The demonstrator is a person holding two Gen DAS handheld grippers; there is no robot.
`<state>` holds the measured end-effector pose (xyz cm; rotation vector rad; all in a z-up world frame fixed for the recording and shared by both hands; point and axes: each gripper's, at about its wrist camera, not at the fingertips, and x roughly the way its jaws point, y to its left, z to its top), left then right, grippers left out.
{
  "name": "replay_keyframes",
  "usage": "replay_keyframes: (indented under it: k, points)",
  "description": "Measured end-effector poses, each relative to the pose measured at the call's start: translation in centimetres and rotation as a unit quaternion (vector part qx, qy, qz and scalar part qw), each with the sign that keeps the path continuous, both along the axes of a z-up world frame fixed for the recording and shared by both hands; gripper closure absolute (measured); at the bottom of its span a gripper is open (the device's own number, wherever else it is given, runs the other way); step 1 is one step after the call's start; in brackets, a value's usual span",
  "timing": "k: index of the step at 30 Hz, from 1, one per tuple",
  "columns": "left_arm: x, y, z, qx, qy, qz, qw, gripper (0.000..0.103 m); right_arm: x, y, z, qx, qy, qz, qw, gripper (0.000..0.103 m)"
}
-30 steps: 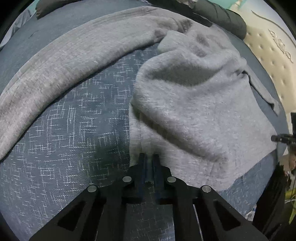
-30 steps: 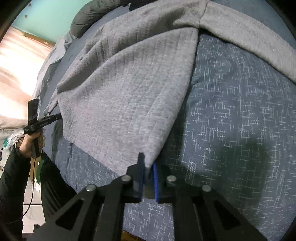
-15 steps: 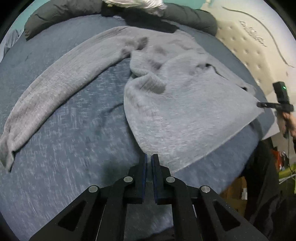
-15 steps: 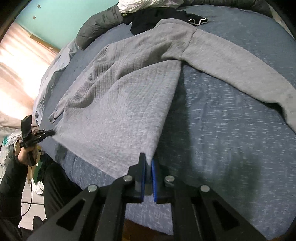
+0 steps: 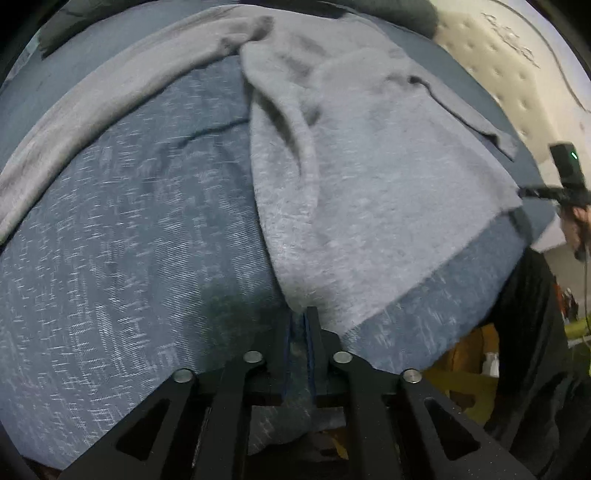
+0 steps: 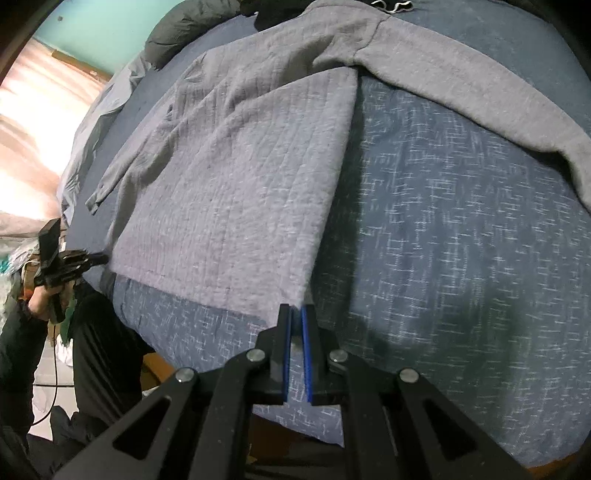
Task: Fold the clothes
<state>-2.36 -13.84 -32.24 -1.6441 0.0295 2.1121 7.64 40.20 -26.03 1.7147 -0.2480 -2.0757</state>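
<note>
A grey sweater (image 5: 369, 184) lies spread on a blue patterned bedspread (image 5: 129, 258). My left gripper (image 5: 298, 314) is shut on one corner of its bottom hem near the bed's front edge. The right gripper (image 5: 532, 192) shows at the far right, at the hem's other corner. In the right wrist view the sweater (image 6: 240, 184) lies flat, and my right gripper (image 6: 295, 310) is shut on its hem corner. The left gripper (image 6: 85, 258) pinches the opposite corner there. One long sleeve (image 6: 480, 99) stretches out to the side; the other sleeve (image 6: 122, 166) lies along the body.
The bedspread (image 6: 461, 258) ends just below both grippers. Dark bedding and clothes (image 6: 184, 29) pile at the far end. A tufted headboard (image 5: 517, 74) stands to the right. A person's hand (image 6: 37, 306) and dark trousers (image 6: 96, 350) are beside the bed.
Both grippers drew the hem back toward the bed's front edge, then came down closer to the bedspread. The bunched sweater body has stretched out flatter.
</note>
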Motion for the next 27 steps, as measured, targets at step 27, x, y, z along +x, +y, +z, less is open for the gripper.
replay_keyframes:
  k: [27]
  points:
    - [-7.4, 1.9, -0.2, 0.038, 0.048, 0.056, 0.9966, 0.100, -1.8, 3.0, -1.0, -0.007, -0.003, -0.082, 0.997, 0.072]
